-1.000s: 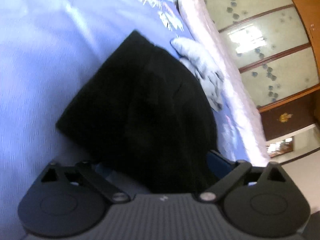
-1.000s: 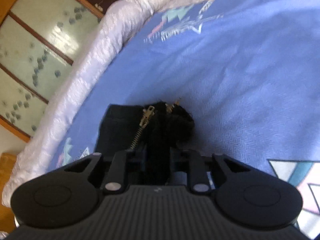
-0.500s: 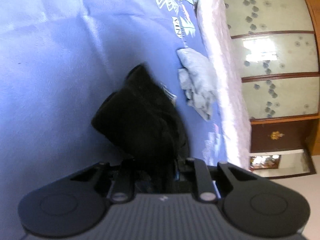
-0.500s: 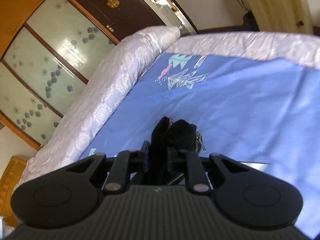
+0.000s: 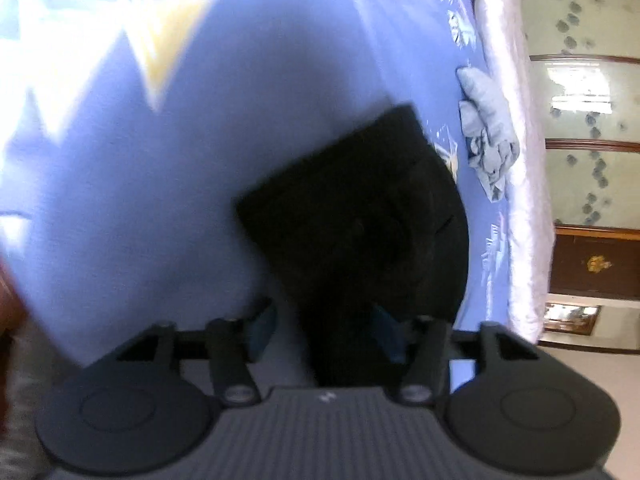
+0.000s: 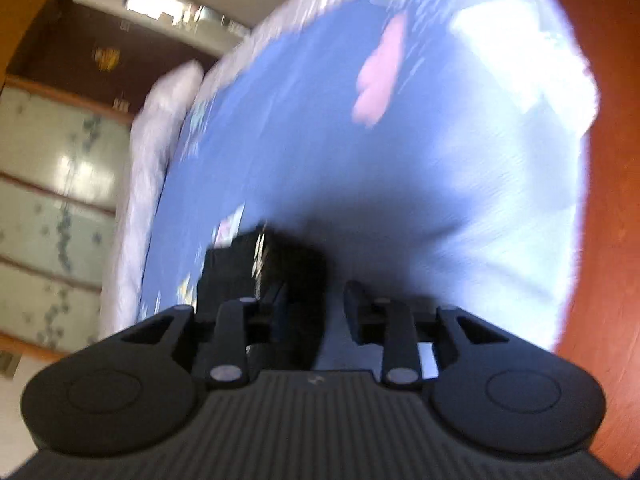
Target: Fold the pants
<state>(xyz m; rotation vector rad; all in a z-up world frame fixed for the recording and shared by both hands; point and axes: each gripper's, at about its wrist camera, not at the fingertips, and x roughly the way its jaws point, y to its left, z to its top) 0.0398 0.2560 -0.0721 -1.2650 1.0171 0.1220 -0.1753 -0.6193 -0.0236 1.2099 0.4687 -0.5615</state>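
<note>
**Q:** Where are the pants?

**A:** The black pants (image 5: 360, 216), folded into a soft, blocky bundle, lie on the blue bed sheet (image 5: 200, 184) near its quilted white edge (image 5: 524, 184).

**Q:** And the tools?

**A:** The left tool (image 5: 324, 330) and right tool (image 6: 316, 312) have just been opening; both stand spread, cloth between the fingers, not pinched.

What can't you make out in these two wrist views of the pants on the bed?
- Left wrist view: the near end of the black pants is hidden behind the left hand-held gripper.
- Right wrist view: motion blur smears the zipper and a pink shape.
- Both views: how neatly the pants are folded; all black.
</note>
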